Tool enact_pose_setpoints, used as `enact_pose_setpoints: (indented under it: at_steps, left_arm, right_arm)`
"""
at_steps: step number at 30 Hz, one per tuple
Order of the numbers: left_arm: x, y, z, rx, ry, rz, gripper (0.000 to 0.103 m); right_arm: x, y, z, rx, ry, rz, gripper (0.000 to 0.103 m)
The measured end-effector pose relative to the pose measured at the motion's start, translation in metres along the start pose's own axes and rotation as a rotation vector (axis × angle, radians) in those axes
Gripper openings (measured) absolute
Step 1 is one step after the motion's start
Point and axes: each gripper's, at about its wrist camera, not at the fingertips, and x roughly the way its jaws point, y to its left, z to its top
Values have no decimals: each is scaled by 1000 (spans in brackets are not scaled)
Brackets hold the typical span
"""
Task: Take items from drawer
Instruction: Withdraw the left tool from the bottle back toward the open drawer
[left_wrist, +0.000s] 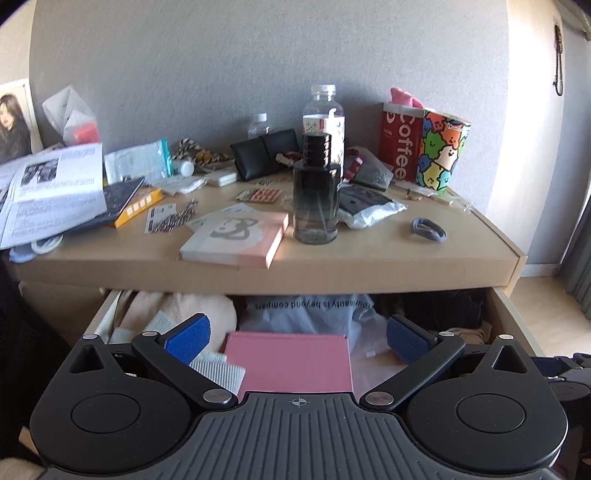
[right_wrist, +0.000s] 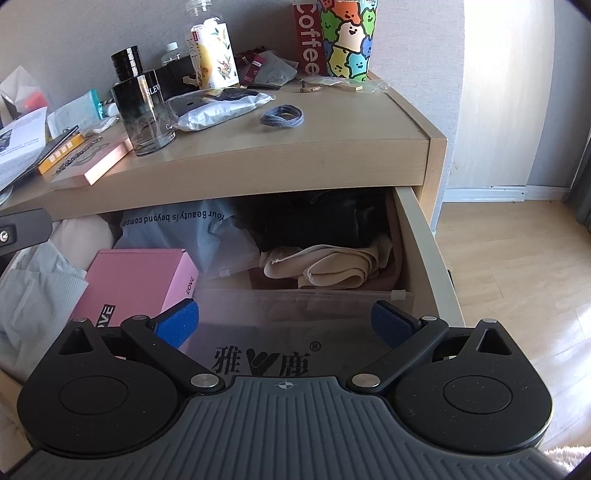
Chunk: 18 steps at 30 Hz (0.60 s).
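We see the left tool (left_wrist: 297, 338) spread wide over the flat pink cardboard box (left_wrist: 290, 365) in the open wooden drawer (right_wrist: 417, 236). Right tool (right_wrist: 286, 325) also gapes, empty, above the clear zip bag (right_wrist: 295, 332) just right of that box.

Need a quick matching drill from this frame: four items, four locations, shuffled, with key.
Items:
1. pink box
2. perfume bottle
3. beige cloth
4. grey hair tie

Locations:
A. folded in the drawer's right part, near its side wall
B. flat on the desk top, near its right edge
C. in the drawer, ahead of the left gripper's open fingers
D. upright on the desk top, beside a pink-edged book

Pairs: 1-C, 2-D, 3-A, 4-B
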Motion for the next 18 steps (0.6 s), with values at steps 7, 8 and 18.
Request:
enact_pose_setpoints:
  at_steps: [7,8,18]
  left_arm:
    - [-20,5,-11,3,47,21,103]
    - [-23,5,-13,6,49,27,103]
    - [-56,0,-36,10,102,35,103]
  right_arm:
    - [-2,-2,0,16,0,2,103]
    - [-2,-3,-1,17,2,4,103]
    - [-6,-6,-3,37,1,13,103]
